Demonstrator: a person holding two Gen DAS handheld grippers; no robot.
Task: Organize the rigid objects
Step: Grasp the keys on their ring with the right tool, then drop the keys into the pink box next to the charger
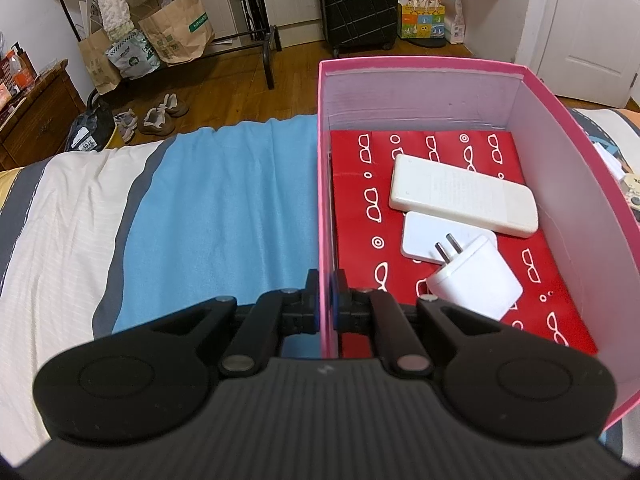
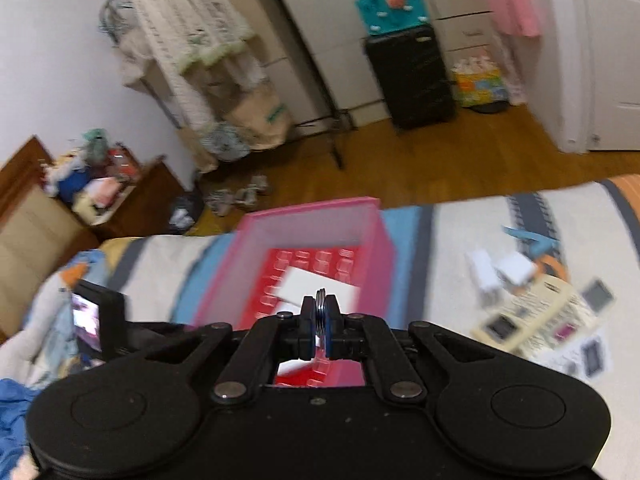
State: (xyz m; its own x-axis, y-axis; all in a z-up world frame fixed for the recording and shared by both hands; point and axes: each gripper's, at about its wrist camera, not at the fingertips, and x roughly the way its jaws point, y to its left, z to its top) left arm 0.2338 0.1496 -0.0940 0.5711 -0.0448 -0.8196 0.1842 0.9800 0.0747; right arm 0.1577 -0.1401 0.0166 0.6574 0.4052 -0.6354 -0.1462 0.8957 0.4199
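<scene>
A pink box (image 1: 420, 65) stands on the bed, lined with red paper printed with glasses (image 1: 360, 208). Inside lie a white power bank (image 1: 464, 196), a flat white square block (image 1: 420, 236) and a white plug charger (image 1: 476, 280). My left gripper (image 1: 328, 300) is shut on the box's left wall, one finger inside and one outside. In the blurred right wrist view, my right gripper (image 2: 320, 320) hangs above the near end of the pink box (image 2: 312, 216). It is shut on a thin round metal piece (image 2: 320, 302) seen edge-on.
Right of the box on the bed lie two white chargers (image 2: 500, 272), a printed sheet (image 2: 536, 316) and several small dark cards (image 2: 596, 296). Blue cloth (image 1: 224, 220) covers the bed left of the box. Beyond the bed's edge are shoes (image 1: 160, 114) and a black suitcase (image 1: 360, 0).
</scene>
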